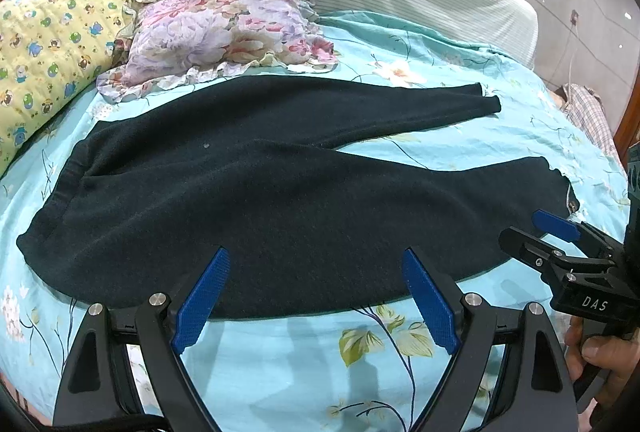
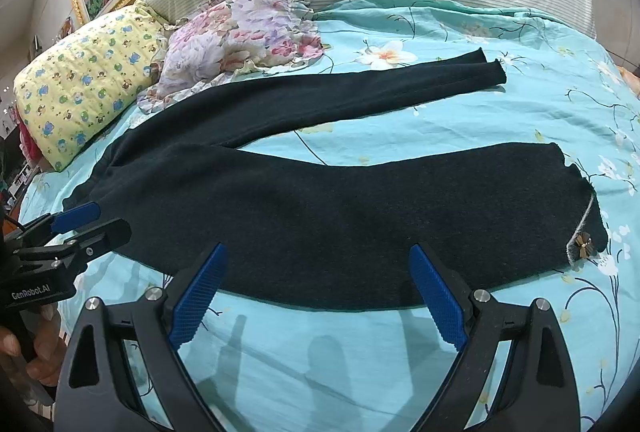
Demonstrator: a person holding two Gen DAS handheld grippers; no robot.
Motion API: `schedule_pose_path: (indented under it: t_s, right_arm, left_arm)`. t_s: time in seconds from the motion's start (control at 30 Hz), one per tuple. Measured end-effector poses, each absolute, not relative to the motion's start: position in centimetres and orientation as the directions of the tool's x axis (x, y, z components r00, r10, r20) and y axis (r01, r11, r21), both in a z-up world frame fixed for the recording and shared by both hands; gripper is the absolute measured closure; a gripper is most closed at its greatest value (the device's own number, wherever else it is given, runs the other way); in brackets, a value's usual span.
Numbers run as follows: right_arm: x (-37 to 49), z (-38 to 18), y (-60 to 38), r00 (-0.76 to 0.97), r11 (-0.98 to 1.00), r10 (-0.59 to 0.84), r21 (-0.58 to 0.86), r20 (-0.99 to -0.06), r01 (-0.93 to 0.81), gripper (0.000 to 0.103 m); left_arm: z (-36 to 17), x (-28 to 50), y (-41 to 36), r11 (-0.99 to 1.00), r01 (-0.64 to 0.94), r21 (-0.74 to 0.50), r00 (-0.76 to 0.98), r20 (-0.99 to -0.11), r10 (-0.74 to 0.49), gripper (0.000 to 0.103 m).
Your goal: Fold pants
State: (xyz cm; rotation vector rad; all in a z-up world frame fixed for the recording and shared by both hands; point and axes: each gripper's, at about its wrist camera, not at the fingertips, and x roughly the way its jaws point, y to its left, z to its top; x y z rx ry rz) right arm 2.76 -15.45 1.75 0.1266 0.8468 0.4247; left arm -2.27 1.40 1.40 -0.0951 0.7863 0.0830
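Dark knit pants (image 1: 288, 200) spread flat on the bed (image 1: 440, 44), waistband toward the yellow pillow (image 1: 44, 68), legs splayed in a V toward the far side. Left tool (image 1: 316, 296) near the waist end, fingers wide apart, holding nothing; right tool (image 2: 318, 296) near the cuff with the small bow (image 2: 583, 245), likewise apart and empty. Risks: pinching the turquoise sheet (image 2: 460, 120) along with the hem, since the cloth lies flush on it; uneven lifting leaving the near leg skewed over the far one; thick knit slipping from a shallow grip.
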Motion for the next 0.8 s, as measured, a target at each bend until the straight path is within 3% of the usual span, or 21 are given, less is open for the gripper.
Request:
schedule_pose_path:
  t_s: [0.8]
  right_arm:
    - [3.13, 1.57, -15.49, 0.576, 0.91, 0.41, 0.276, -0.708, -0.308, 0.011]
  left_arm:
    - [1.05, -1.56, 1.45, 0.992, -0.107, -0.065, 0.69, -0.723, 0.028, 0.014]
